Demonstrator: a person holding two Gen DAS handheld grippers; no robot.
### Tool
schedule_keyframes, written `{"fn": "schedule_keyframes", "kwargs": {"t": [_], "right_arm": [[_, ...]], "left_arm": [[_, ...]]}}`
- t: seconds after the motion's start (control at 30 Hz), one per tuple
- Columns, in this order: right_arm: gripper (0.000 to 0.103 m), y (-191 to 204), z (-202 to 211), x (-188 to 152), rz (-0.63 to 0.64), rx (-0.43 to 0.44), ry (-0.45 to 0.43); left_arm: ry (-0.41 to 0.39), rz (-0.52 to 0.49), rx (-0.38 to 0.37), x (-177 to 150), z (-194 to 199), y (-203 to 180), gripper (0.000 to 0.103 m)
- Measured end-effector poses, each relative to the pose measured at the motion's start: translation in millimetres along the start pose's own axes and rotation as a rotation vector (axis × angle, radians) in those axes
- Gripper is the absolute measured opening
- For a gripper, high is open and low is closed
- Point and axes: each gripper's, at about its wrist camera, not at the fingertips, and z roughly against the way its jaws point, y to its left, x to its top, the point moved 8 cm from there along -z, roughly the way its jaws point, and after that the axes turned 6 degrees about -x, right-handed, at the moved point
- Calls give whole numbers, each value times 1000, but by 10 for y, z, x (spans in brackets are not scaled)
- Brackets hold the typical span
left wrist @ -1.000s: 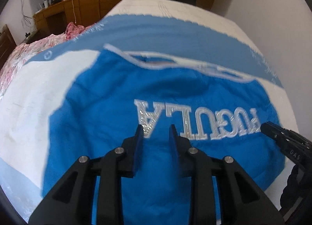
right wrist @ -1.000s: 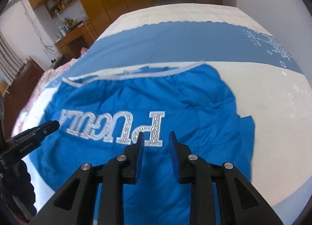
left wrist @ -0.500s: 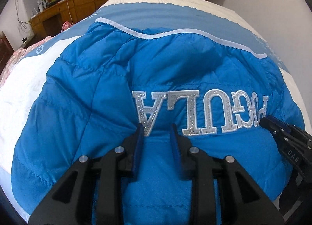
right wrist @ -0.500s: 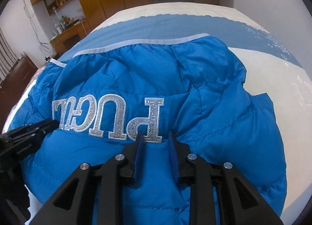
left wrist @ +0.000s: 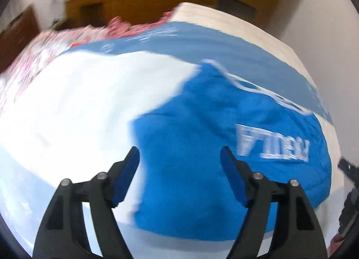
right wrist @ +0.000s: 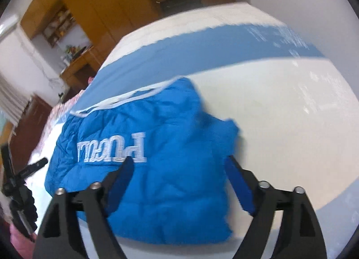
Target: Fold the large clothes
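Observation:
A bright blue padded jacket (left wrist: 202,142) with silver lettering lies folded on the white and blue bedcover (left wrist: 74,101). It also shows in the right wrist view (right wrist: 161,182). My left gripper (left wrist: 179,162) is open and empty, held above the jacket's left edge. My right gripper (right wrist: 179,171) is open and empty above the jacket's right part. The right gripper's tip (left wrist: 349,169) shows at the left view's right edge, and the left gripper (right wrist: 24,173) shows at the right view's left edge. Both views are motion-blurred.
Pink floral bedding (left wrist: 74,36) lies along the bed's far left side. Wooden cabinets (right wrist: 107,7) and a desk (right wrist: 78,63) stand beyond the bed. A white wall (left wrist: 325,12) runs along the bed's right side.
Both grippers opened and let go of the jacket, then drew back and apart. The jacket now lies lower and flatter on the bed.

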Motion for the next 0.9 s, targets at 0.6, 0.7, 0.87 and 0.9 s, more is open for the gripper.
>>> {"fn": "schedule_keyframes", "kwargs": {"t": [0.6, 0.7, 0.87, 0.9], "right_arm": [[92, -164, -907, -71, -142, 216, 253], [65, -74, -981, -78, -142, 265, 284], [33, 43, -844, -49, -144, 305, 278], [29, 61, -777, -42, -147, 320, 274]], "left_arm": [[186, 221, -228, -44, -900, 213, 82], [188, 194, -221, -22, -923, 90, 60], [160, 156, -221, -19, -779, -117, 21], [148, 156, -219, -10, -732, -134, 18]]}}
